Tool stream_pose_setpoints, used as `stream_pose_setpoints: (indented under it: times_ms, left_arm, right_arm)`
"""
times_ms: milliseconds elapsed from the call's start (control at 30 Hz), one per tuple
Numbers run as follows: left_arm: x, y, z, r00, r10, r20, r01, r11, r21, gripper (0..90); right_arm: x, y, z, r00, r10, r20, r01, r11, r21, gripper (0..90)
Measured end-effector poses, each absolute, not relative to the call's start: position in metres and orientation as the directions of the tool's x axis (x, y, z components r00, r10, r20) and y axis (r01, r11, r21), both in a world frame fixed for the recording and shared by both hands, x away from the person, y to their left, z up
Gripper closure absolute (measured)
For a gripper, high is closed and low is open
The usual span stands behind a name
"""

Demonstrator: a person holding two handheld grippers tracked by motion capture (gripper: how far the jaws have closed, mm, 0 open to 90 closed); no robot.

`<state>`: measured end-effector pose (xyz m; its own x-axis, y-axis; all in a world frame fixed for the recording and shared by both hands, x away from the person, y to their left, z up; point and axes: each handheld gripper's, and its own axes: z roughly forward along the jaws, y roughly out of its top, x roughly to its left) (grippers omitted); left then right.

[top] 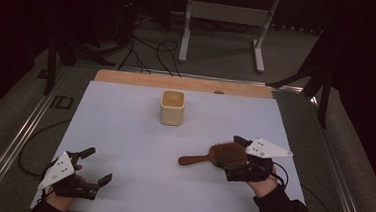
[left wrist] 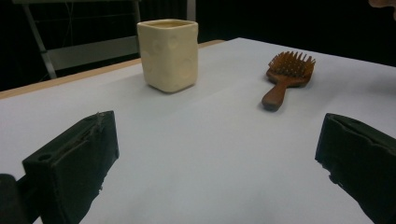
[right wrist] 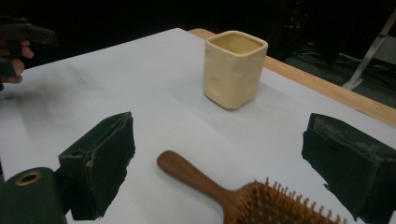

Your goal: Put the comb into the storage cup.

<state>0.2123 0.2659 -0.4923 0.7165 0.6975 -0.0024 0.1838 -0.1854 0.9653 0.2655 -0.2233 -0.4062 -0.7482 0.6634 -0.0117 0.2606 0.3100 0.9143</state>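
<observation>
A wooden hairbrush (top: 215,156) lies bristles up on the white sheet (top: 124,126), its handle pointing left. My right gripper (top: 236,157) stands open around the brush head, one jaw on either side and neither touching it. In the right gripper view the hairbrush (right wrist: 224,196) sits low between the wide-spread jaws of that gripper (right wrist: 224,158). A cream square cup (top: 172,107) stands upright at the far middle, and I see this cup (right wrist: 233,70) beyond the handle. My left gripper (top: 96,166) is open and holds nothing at the near left; its own view shows the cup (left wrist: 168,53) and hairbrush (left wrist: 285,74) ahead.
A strip of bare wooden table edge (top: 182,83) runs behind the sheet. Metal rails (top: 18,139) flank the table on both sides. On the floor beyond are a white frame stand (top: 227,13) and loose cables (top: 150,48).
</observation>
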Motion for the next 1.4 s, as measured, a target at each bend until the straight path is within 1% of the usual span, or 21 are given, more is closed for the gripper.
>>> stream_pose_setpoints:
  times_ms: [300,400,633,867,1400]
  left_arm:
    - [0.212,0.266,-0.492,0.719,0.695,-0.004,0.186,-0.186,0.965,0.0]
    - [0.212,0.265,-0.492,0.720,0.694,-0.003,0.186,-0.189,0.964,0.1]
    - [0.212,0.264,-0.493,0.724,0.690,-0.002,0.185,-0.191,0.964,0.1]
    - [0.212,0.264,-0.493,0.724,0.689,-0.002,0.184,-0.191,0.964,0.1]
    - [0.212,0.265,-0.493,0.728,0.685,-0.003,0.186,-0.194,0.963,0.1]
  right_arm:
    - [0.285,-0.200,-0.412,-0.760,0.650,-0.009,0.281,0.341,0.897,9.1]
    - [0.290,-0.196,-0.413,-0.768,0.640,-0.019,0.273,0.354,0.894,9.1]
    - [0.303,-0.180,-0.414,-0.782,0.623,0.001,0.283,0.354,0.891,9.1]
    - [0.312,-0.166,-0.412,-0.797,0.603,0.010,0.288,0.366,0.885,9.1]
    - [0.328,-0.131,-0.424,-0.837,0.546,0.035,0.303,0.410,0.860,9.6]
